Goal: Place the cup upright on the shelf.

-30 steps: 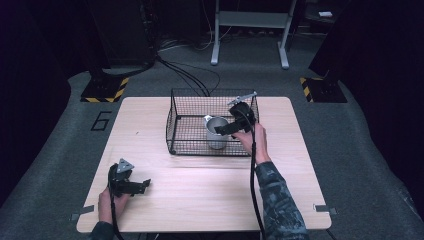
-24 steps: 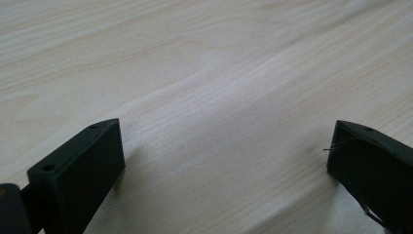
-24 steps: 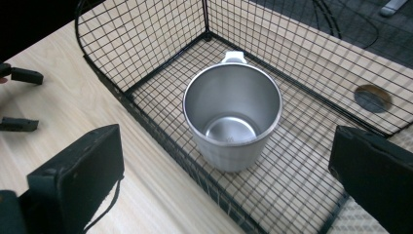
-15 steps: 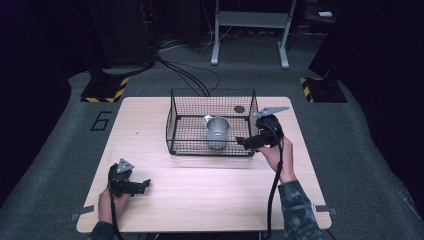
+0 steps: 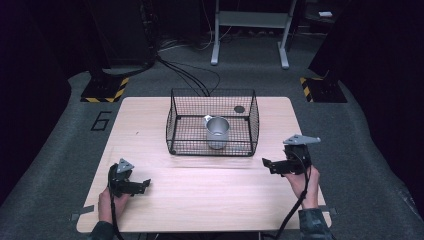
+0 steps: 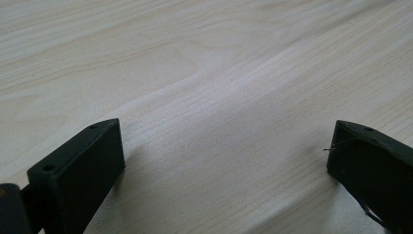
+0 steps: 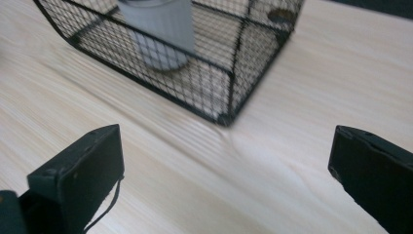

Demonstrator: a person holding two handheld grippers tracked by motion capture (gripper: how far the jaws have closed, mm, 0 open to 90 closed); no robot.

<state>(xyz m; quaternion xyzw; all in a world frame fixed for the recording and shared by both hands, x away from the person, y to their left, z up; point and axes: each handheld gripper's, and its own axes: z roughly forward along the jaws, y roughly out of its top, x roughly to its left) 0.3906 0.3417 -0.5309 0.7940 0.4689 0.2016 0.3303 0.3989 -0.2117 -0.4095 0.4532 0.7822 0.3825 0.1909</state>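
table (image 5: 200, 200): pale wood, bare near front edge | basket (image 5: 175, 125): black wire mesh, at table's middle toward far side | cup (image 5: 218, 132): plain grey metal, handle at its rim, standing upright inside basket | right gripper (image 5: 266, 164): jaws spread wide, empty, just right of basket | left gripper (image 5: 146, 184): jaws spread wide, empty, near front-left corner

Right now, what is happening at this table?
A person works at a wooden table with a tool in each hand. A metal cup stands upright inside a black wire basket. The right tool is open and empty, beside the basket's near right corner, and points toward it. The left tool is also open, low over bare wood near the front left. Neither touches the cup.
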